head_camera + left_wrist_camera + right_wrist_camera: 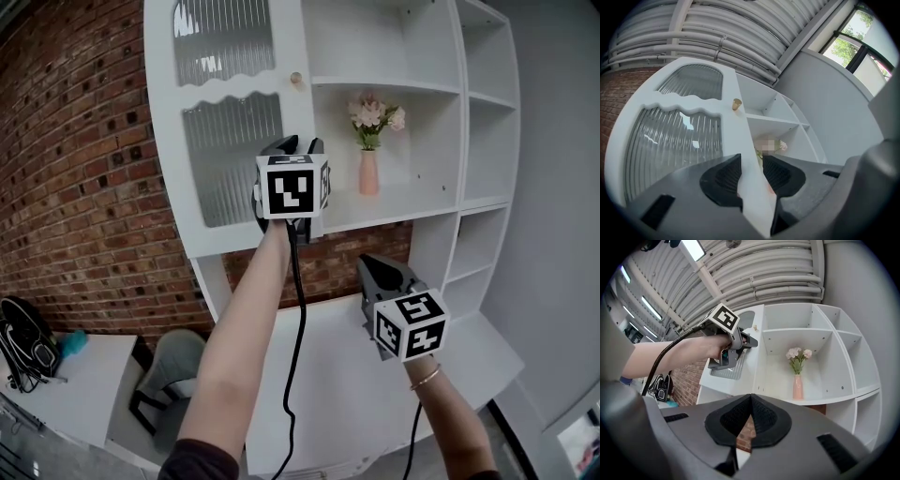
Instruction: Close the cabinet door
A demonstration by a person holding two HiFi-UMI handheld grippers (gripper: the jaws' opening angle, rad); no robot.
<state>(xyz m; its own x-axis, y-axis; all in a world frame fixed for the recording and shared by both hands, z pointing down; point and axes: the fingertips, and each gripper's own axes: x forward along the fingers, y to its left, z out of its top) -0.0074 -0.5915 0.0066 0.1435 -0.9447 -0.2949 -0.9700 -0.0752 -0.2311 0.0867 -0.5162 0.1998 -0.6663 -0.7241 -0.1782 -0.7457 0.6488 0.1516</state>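
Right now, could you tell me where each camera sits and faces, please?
Head view: on the person's head, facing the cabinet door; both forearms, left tool and right tool show.
Left gripper view: on the left tool, looking up along jaws clamped on the door's edge; no arm shows.
Right gripper view: on the right tool, jaws together, facing the shelves; the left hand shows.
Shared: head and right gripper views show the pink vase.

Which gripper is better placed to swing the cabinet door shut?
The left gripper: its jaws grip the free edge of the cabinet door. The right gripper hangs lower, shut and empty, apart from it.
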